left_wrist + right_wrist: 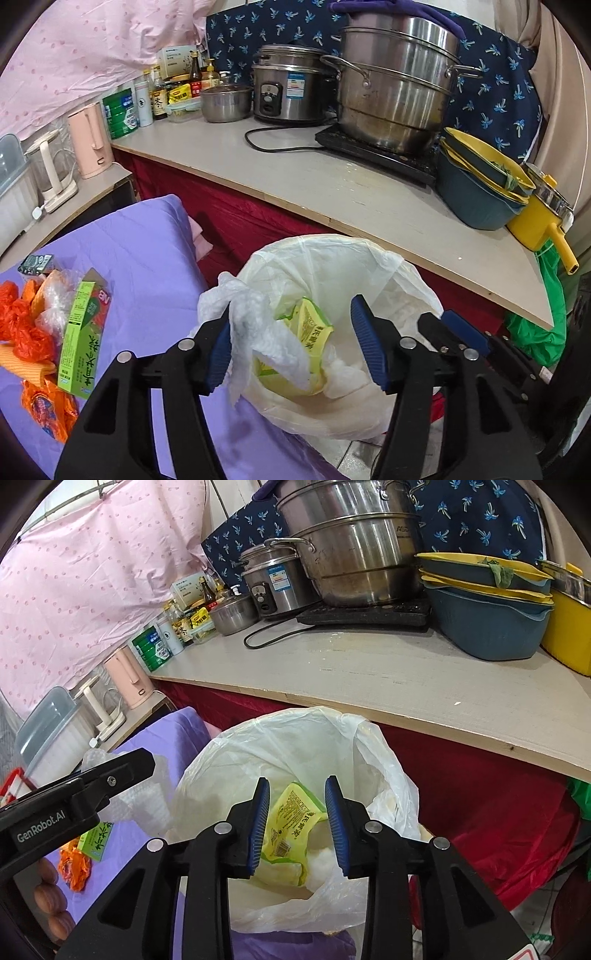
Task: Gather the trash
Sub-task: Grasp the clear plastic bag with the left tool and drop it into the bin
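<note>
White trash bag (369, 266) hangs open just below counter edge (332, 195); inside, yellow-green wrapper (291, 823) lies tilted, long axis slanting toward bag's near side. Crumpled white tissue (255, 332) drapes over bag's left rim, touching left gripper's (299, 347) left pad; jaws wide apart, gripping nothing. Right gripper (299, 823) over bag mouth, jaws partly open, empty. Green carton (81, 332) left of bag, on purple cloth (147, 258).

The mouth of the white trash bag (295, 738) gaped open, with room to drop straight in. Behind the bag, the counter edge (406, 716) overhung and blocked that side. Left of the bag, a green box (83, 332) and orange wrappers (22, 321) cluttered the purple sheet (147, 258).
</note>
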